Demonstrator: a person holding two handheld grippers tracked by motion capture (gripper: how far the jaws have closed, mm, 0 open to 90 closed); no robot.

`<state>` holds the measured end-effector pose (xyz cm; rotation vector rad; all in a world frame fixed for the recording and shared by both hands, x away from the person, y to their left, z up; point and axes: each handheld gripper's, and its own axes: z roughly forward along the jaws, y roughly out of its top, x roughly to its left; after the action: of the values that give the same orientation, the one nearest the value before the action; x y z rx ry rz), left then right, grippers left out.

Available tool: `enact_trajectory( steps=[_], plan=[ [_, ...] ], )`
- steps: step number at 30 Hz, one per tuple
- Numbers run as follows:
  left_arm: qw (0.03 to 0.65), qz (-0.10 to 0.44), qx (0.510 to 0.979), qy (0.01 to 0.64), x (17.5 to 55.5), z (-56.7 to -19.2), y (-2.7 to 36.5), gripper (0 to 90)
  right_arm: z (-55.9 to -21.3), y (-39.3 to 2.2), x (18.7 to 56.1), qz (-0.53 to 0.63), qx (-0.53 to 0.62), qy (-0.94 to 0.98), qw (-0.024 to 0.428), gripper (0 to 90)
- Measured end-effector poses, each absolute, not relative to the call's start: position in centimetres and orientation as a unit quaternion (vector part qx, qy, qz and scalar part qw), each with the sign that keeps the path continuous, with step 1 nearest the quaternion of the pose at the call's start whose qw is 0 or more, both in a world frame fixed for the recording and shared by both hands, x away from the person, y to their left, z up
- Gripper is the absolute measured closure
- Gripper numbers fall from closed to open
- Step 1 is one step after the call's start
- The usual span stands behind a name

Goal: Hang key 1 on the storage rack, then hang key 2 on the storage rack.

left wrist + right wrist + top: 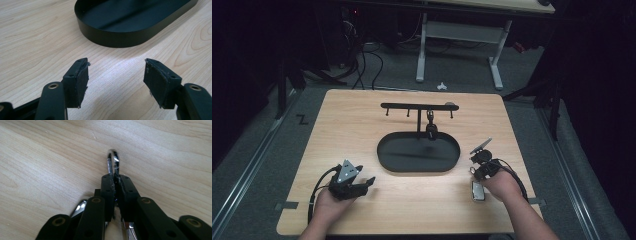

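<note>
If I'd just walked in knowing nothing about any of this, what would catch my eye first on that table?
Probably the black oval tray at the middle of the wooden table, with a thin black rack of hooks rising from its far side. At the near right, the right gripper is pinched shut on a shiny metal loop lying on the wood. At the near left, the left gripper rests with jaws open and empty.

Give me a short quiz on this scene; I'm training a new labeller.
1. True or false: the left gripper has its jaws apart with nothing between them.
2. What does the right gripper pinch? A) a metal ring B) a cloth C) a pen
3. What stands on the table behind the black tray?

Key:
1. True.
2. A.
3. A black rack with hooks; a dark item hangs from it.
</note>
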<state>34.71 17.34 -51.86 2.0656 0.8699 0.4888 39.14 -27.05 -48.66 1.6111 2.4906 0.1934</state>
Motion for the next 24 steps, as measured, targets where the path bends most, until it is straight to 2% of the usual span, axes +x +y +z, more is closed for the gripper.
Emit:
enact_trajectory(
  steps=[10,24],
  plan=[
    [0.419,0.190,0.820,0.340,34.9,-51.8,17.2,36.9,-48.5,-27.2,39.2,0.070,0.536,0.839,0.069,84.7],
    [0.425,0.189,0.820,0.334,34.6,-51.5,16.5,37.0,-47.0,-26.8,39.3,0.102,0.525,0.840,0.093,84.9]
  ],
)
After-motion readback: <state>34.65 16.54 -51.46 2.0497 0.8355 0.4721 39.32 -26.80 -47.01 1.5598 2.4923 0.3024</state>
